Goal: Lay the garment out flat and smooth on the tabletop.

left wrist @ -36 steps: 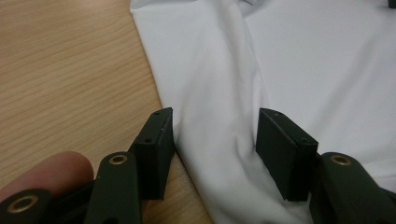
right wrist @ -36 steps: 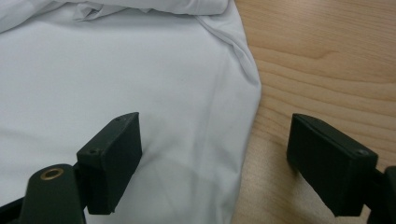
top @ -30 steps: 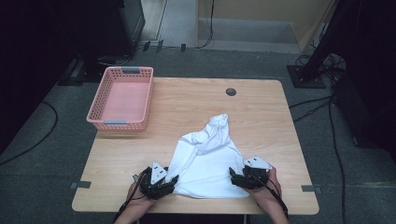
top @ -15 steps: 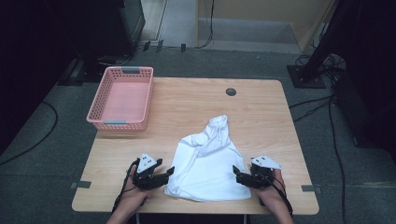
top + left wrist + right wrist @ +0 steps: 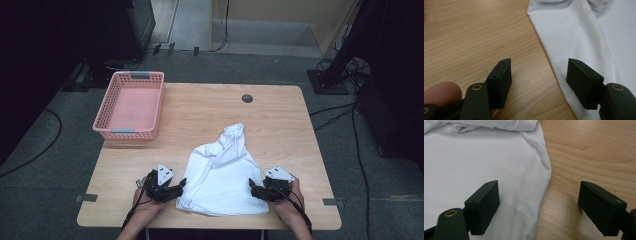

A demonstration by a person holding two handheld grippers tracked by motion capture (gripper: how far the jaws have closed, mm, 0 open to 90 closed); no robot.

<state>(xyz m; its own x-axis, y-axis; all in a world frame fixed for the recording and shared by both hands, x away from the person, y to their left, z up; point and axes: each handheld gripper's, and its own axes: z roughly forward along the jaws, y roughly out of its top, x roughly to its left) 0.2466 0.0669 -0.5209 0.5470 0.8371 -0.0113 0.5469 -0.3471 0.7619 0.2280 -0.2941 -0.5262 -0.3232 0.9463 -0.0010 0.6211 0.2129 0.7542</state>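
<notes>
From above, a white garment [image 5: 222, 177] lies on the wooden surface [image 5: 200, 115], a claw at each lower corner. Left claw [image 5: 539, 75]: jaws apart, just opened, straddling its edge. Right claw [image 5: 539, 200]: jaws apart over its hem.

Cloth [image 5: 222, 177] heaped at table [image 5: 280, 120] near edge, mid-span; bunched peak points toward far edge. Basket [image 5: 131, 106] blocks far-left corner, overhanging left edge. Far-right corner, right edge strip, near-left corner bare wood: free passage either side of cloth.
</notes>
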